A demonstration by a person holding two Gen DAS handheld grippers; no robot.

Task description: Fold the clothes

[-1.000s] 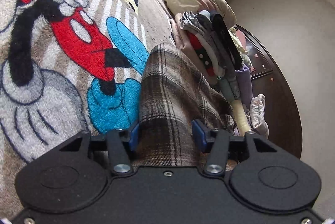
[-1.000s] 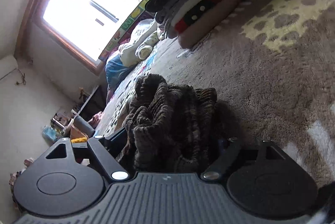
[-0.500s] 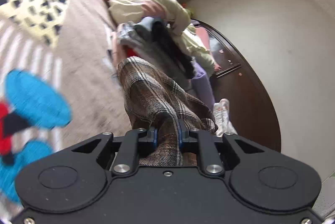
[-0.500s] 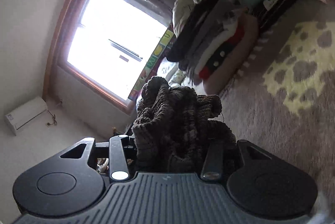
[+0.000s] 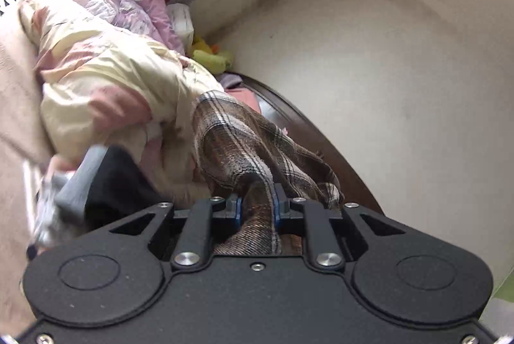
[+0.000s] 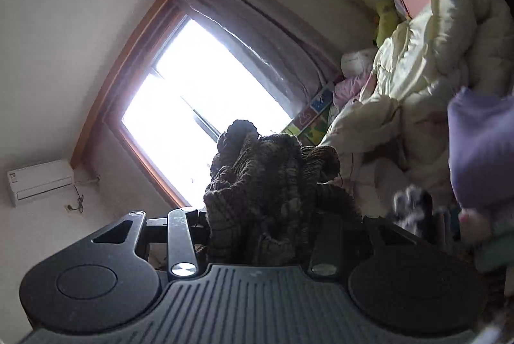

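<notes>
A brown plaid garment [image 5: 244, 148] is pinched between the blue pads of my left gripper [image 5: 256, 209], which is shut on it and holds it up off the bed. The same garment, bunched and dark against the window, shows in the right wrist view [image 6: 266, 183], where my right gripper [image 6: 260, 225] is shut on it. Its fingertips are hidden by the cloth. A blurred stack of folded clothes [image 5: 80, 183] lies low on the left in the left wrist view.
A cream and pink duvet [image 5: 106, 86] is heaped on the bed. The dark wooden headboard [image 5: 314, 135] curves along the wall. A purple folded item [image 6: 478, 144] and the duvet [image 6: 433, 54] sit at the right. A bright window [image 6: 199, 106] is ahead.
Both grippers lifted the plaid garment off the blanket and swung toward the headboard and clothes stack. The left gripper closed on it about a second ago.
</notes>
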